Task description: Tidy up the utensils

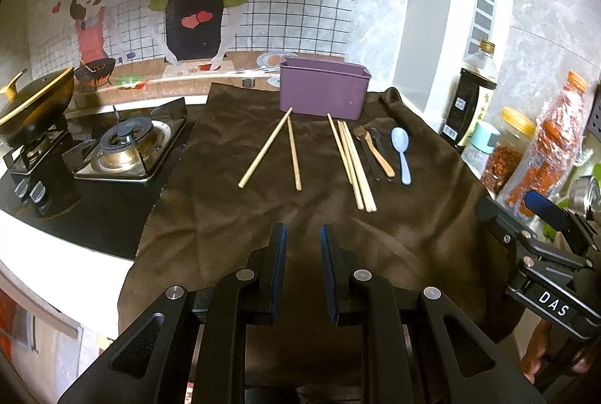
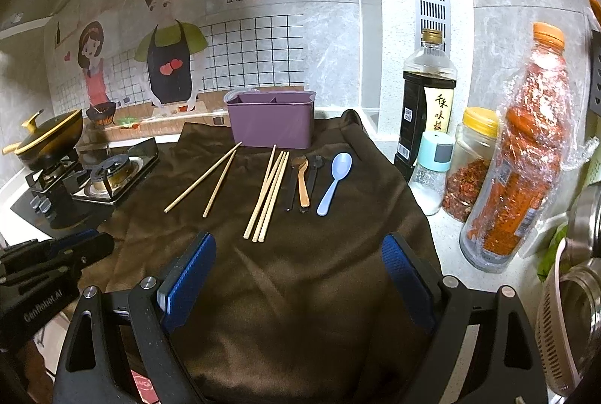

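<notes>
A purple utensil holder (image 1: 323, 90) (image 2: 270, 120) stands at the back of a brown cloth (image 1: 300, 208) (image 2: 300, 272). In front of it lie two loose chopsticks (image 1: 266, 148) (image 2: 203, 177), a bundle of chopsticks (image 1: 353, 163) (image 2: 268, 193), a wooden spoon (image 1: 379, 152) (image 2: 303, 186) over black spoons (image 2: 313, 175), and a light blue spoon (image 1: 401, 150) (image 2: 334, 182). My left gripper (image 1: 303, 235) hovers over the cloth's near part, its jaws a narrow gap apart and holding nothing. My right gripper (image 2: 298, 246) stands wide open and empty, short of the utensils.
A gas stove (image 1: 127, 148) and a black pot with a gold handle (image 1: 33, 103) sit left of the cloth. On the right stand a soy sauce bottle (image 2: 428, 96), a small shaker (image 2: 432, 171), a chilli jar (image 2: 469, 163) and a wrapped orange bottle (image 2: 526, 148).
</notes>
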`<action>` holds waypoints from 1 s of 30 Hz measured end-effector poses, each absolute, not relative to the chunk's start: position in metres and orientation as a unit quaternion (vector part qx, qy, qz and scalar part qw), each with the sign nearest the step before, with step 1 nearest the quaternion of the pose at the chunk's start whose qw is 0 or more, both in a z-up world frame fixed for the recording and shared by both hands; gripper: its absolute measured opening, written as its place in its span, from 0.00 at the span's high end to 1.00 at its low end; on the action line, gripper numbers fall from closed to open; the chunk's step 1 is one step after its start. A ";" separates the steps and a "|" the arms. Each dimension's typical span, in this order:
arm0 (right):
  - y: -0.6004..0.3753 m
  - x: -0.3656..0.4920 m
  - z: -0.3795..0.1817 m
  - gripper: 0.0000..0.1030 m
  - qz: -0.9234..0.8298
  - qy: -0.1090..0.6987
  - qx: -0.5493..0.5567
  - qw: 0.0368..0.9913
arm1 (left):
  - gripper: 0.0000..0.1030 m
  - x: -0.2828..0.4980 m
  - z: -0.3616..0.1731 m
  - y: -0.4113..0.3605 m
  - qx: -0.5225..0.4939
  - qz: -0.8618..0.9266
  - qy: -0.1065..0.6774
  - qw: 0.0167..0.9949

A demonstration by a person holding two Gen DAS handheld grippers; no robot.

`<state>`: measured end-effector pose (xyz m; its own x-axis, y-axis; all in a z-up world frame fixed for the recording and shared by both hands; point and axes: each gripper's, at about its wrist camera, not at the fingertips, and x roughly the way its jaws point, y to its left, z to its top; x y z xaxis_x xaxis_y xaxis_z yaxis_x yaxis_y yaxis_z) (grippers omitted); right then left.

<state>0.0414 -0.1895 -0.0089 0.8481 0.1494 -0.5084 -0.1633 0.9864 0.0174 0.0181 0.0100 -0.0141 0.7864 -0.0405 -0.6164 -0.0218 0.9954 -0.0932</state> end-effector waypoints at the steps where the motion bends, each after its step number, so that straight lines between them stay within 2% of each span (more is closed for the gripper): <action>1: -0.189 0.044 -0.010 0.14 0.083 0.264 -0.016 0.961 | 0.81 0.021 -0.013 0.012 -0.046 -0.003 0.327 0.944; 9: -0.167 0.070 -0.012 0.14 0.079 0.259 -0.055 0.961 | 0.81 0.050 -0.014 0.035 -0.045 0.007 0.342 0.939; 14: -0.155 0.098 -0.020 0.15 0.103 0.288 -0.064 0.950 | 0.81 0.075 -0.019 0.055 -0.059 0.008 0.353 0.934; 19: -0.146 0.126 -0.037 0.31 0.119 0.331 -0.059 0.934 | 0.79 0.099 -0.022 0.076 -0.078 0.003 0.353 0.932; 21: -0.143 0.136 -0.046 0.47 0.125 0.352 -0.054 0.926 | 0.74 0.107 -0.023 0.081 -0.083 -0.002 0.355 0.931; 23: -0.140 0.144 -0.055 0.57 0.126 0.370 -0.055 0.919 | 0.70 0.115 -0.024 0.085 -0.086 -0.005 0.354 0.931; 28: -0.134 0.153 -0.072 0.68 0.128 0.401 -0.053 0.906 | 0.66 0.140 -0.026 0.097 -0.097 -0.010 0.354 0.930; 30: -0.131 0.156 -0.075 0.75 0.135 0.413 -0.037 0.900 | 0.63 0.147 -0.027 0.103 -0.102 -0.016 0.356 0.929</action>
<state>0.1559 -0.1310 -0.0748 0.6223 0.2121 -0.7535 -0.2728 0.9610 0.0452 0.1466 0.1030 -0.0272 0.7462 -0.1014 -0.6580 -0.0431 0.9789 -0.1998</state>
